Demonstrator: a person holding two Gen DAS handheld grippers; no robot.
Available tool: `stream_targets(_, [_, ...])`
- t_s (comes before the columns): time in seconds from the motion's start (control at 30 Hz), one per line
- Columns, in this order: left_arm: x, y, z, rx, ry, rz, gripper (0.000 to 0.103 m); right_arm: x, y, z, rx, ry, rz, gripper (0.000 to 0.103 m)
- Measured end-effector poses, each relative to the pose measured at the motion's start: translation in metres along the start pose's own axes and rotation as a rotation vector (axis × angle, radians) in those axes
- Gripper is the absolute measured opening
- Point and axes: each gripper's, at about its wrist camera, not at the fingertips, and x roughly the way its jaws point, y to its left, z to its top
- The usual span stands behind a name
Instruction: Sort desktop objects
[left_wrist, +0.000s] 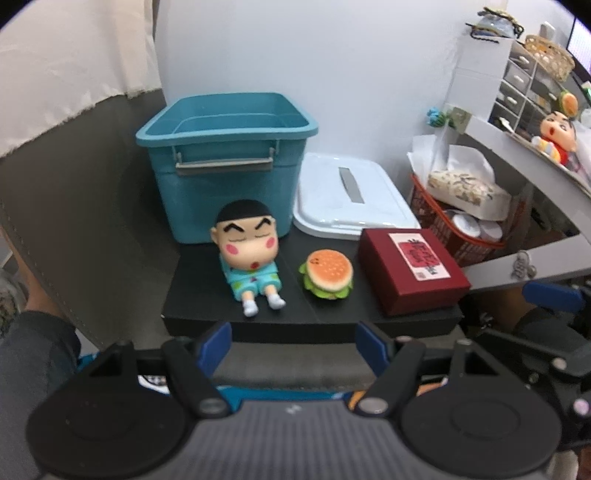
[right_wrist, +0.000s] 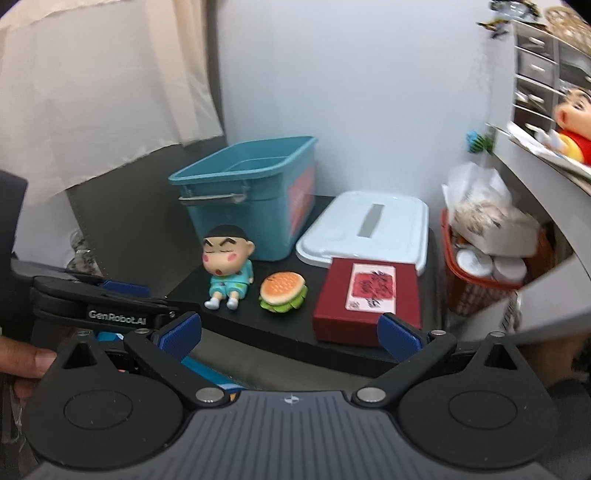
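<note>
Before the black table (left_wrist: 207, 291), left gripper (left_wrist: 293, 345) and right gripper (right_wrist: 290, 332) hover level, fingers spread, grasping nothing.

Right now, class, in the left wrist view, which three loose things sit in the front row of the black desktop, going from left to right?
Cartoon boy figure → toy burger → dark red box.
</note>
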Motion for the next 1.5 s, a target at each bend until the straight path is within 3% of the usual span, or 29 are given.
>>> stream_targets(0.17, [0.004, 0.009, 0.008, 0.016, 0.013, 0.012, 0.077, 0.010, 0.006, 0.011, -0.058, 0.000, 0.023, 0.103])
stream_targets(0.3, [0.008, 0.018, 0.015, 0.018, 0.017, 0.009, 0.077, 0.020, 0.009, 0.018, -0.099, 0.012, 0.024, 0.091])
stream_targets(0.6, [0.018, 0.038, 0.031, 0.008, -0.009, 0.029, 0.077, 0.045, 0.019, 0.026, -0.117, 0.029, 0.080, 0.090])
stream_targets(0.73, [0.023, 0.045, 0.027, -0.023, -0.020, 0.018, 0.076, 0.057, 0.028, 0.024, -0.130, 0.022, 0.107, 0.078])
stream_targets(0.87, [0.024, 0.046, 0.025, -0.018, -0.037, 0.009, 0.076, 0.067, 0.033, 0.011, -0.132, 0.023, 0.128, 0.076])
stream_targets(0.97, [0.025, 0.047, 0.022, -0.013, -0.043, 0.010, 0.076, 0.077, 0.031, 0.002, -0.108, 0.051, 0.133, 0.063])
stream_targets(1.2, [0.028, 0.056, 0.015, -0.032, -0.039, -0.003, 0.074, 0.090, 0.036, -0.005, -0.117, 0.046, 0.142, 0.060])
stream_targets(1.5, [0.028, 0.064, 0.015, -0.049, -0.038, -0.017, 0.071, 0.116, 0.051, -0.007, -0.158, 0.084, 0.142, 0.036])
